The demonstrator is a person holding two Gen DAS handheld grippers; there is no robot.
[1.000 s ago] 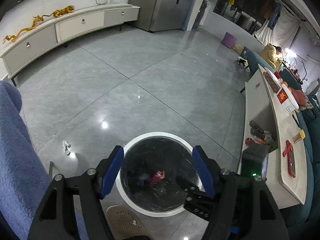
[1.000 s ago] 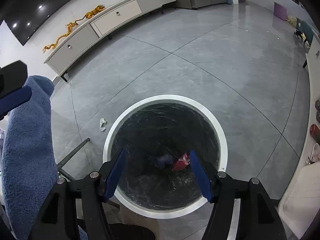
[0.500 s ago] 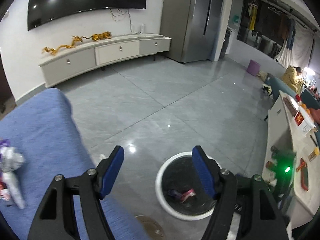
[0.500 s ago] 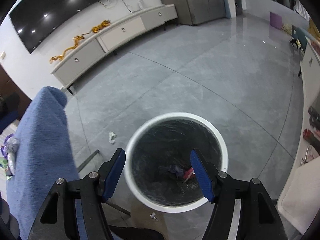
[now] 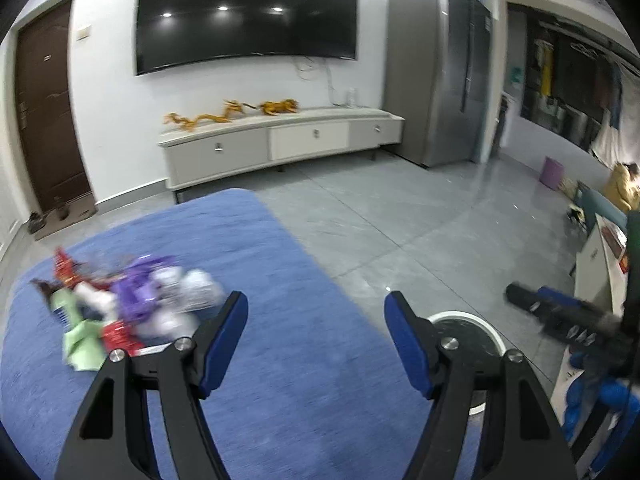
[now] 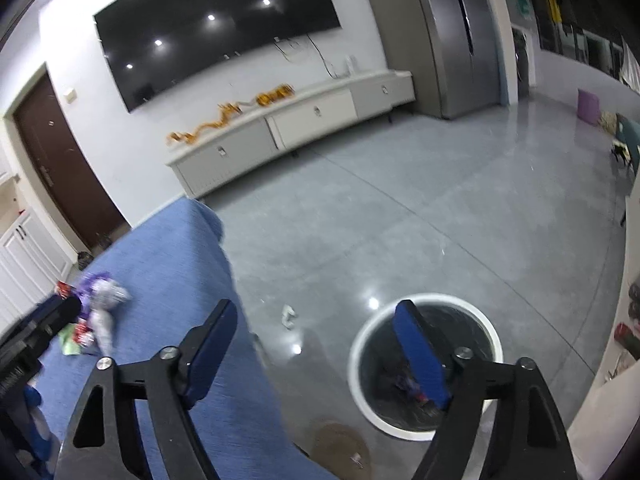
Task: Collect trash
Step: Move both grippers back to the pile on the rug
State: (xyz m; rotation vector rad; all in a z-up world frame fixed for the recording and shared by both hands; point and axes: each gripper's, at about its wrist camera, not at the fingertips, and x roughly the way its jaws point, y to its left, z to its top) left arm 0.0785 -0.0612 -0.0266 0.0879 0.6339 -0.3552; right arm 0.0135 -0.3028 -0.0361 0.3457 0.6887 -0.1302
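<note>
A: Both tools hang empty over the blue cloth (image 5: 304,280): the left gripper (image 5: 316,340) gapes, and the right gripper (image 6: 316,344) has just been opening, nothing between its jaws.

B: A return trip, likely. The wrapper pile (image 5: 132,304) lies near the left gripper; the trash bin (image 6: 424,364) stands on the floor beside it. Next: descend and pinch one wrapper.

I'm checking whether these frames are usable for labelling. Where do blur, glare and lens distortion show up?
Left wrist view: the heap of coloured wrappers on the blue cloth is smeared by motion blur, and fisheye bends the wall-mounted black television. Right wrist view: ceiling lights glare off the glossy grey floor tiles beside the white-rimmed round bin; the edges are soft.
</note>
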